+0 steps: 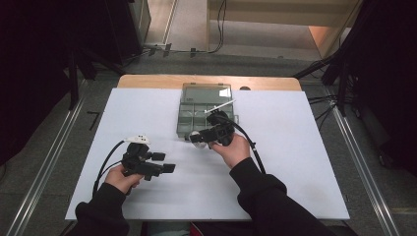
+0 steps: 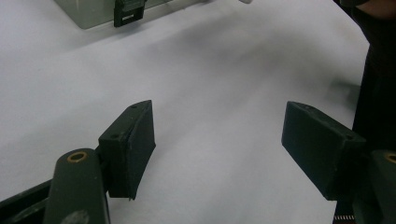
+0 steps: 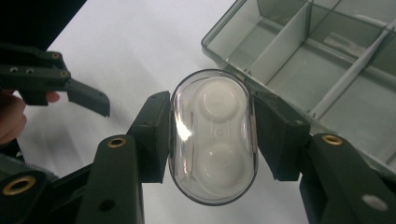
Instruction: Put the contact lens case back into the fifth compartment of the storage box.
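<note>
Contact-lens case (image 3: 212, 137), a clear oval capsule with two white round wells inside, sits clamped between the pads of my right gripper (image 3: 212, 140), held by its long sides and lifted off the worktop (image 1: 295, 147). By my reckoning the pick-up is done and the placing is not: the case hangs just in front of the near edge of the compartment box (image 1: 189, 115), whose lid stands open toward the far edge of the worktop. Every compartment I can see is bare, so carrying the case over a cell, lowering it and letting go all remain. My left gripper (image 2: 219, 144) waits above the near left part of the worktop with its jaws spread wide and nothing between them.

From the high view I get the layout: box in the middle toward the far edge, my right hand (image 1: 231, 147) at its near side, my left hand (image 1: 123, 177) well apart. It leaves the case a pale blur. The right gripper view gives the grip itself, pads pressed on both flanks, and the box dividers close by. The left gripper view offers bare white surface and a corner of the box with its black latch (image 2: 128, 11).
</note>
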Demonstrator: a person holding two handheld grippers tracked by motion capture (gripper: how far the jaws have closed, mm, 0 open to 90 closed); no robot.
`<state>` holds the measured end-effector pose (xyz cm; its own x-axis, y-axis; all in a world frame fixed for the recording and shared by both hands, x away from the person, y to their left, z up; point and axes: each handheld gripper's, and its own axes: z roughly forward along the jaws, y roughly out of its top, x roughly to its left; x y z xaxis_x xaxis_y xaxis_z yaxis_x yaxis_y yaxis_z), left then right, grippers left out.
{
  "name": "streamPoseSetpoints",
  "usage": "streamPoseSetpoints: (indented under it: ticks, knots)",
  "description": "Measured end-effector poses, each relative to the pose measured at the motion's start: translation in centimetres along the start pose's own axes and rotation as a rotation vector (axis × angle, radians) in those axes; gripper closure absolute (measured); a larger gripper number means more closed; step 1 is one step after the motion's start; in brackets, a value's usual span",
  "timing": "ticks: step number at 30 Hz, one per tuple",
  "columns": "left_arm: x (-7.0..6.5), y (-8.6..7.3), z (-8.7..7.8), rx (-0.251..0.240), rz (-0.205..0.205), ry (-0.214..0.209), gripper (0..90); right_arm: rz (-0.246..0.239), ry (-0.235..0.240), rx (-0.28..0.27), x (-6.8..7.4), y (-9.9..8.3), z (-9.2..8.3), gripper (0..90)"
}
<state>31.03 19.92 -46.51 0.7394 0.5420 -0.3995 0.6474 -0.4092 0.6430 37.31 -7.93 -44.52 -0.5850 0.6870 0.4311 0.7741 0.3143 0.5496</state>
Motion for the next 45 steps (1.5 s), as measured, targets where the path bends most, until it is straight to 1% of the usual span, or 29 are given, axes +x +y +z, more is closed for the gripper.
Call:
streamPoseSetpoints:
  ticks: [3, 8, 9, 15, 18, 25, 27, 29, 31, 35, 38, 39, 45]
  knots:
    - [0.0, 0.0, 0.0, -0.001, -0.002, 0.001, 25.8, 0.001, -0.006, -0.004, -0.1, 0.5, 0.1, 46.8]
    - [0.0, 0.0, 0.0, 0.002, 0.000, -0.001, 25.9, 0.026, -0.022, -0.012, -0.1, 1.1, 0.4, 46.8]
    - [0.0, 0.0, 0.0, 0.002, 0.000, -0.001, 25.8, 0.023, -0.023, -0.012, -0.2, 1.2, 0.4, 46.8]
    - [0.0, 0.0, 0.0, -0.001, -0.001, -0.001, 25.9, 0.043, -0.031, -0.025, -0.3, 2.0, 0.8, 46.8]
    - [0.0, 0.0, 0.0, -0.001, 0.000, -0.002, 25.8, 0.053, -0.041, -0.022, -0.2, 2.4, 1.1, 46.8]
    - [0.0, 0.0, 0.0, -0.003, -0.001, -0.003, 25.8, 0.057, -0.060, -0.025, -0.1, 3.1, 1.6, 46.8]
    - [0.0, 0.0, 0.0, -0.003, -0.001, -0.002, 25.8, 0.052, -0.064, -0.034, -0.1, 3.4, 1.8, 46.8]
    - [0.0, 0.0, 0.0, -0.003, -0.001, -0.003, 25.8, 0.060, -0.066, -0.039, 0.0, 3.5, 1.9, 46.7]
    - [0.0, 0.0, -0.1, -0.003, 0.000, -0.002, 25.9, 0.056, -0.077, -0.037, -0.1, 3.8, 2.2, 46.8]
    - [0.0, 0.0, -0.1, -0.004, 0.000, -0.004, 25.9, 0.069, -0.090, -0.040, 0.0, 4.2, 2.7, 46.7]
    - [0.0, 0.0, -0.1, -0.004, -0.001, -0.004, 25.8, 0.067, -0.107, -0.033, 0.0, 4.5, 3.1, 46.7]
    - [0.1, 0.0, -0.1, -0.004, 0.000, -0.004, 25.9, 0.059, -0.113, -0.036, 0.0, 4.6, 3.2, 46.7]
    - [0.1, 0.0, -0.1, -0.005, -0.001, -0.008, 25.9, 0.082, -0.126, -0.048, -0.1, 5.1, 4.0, 46.7]
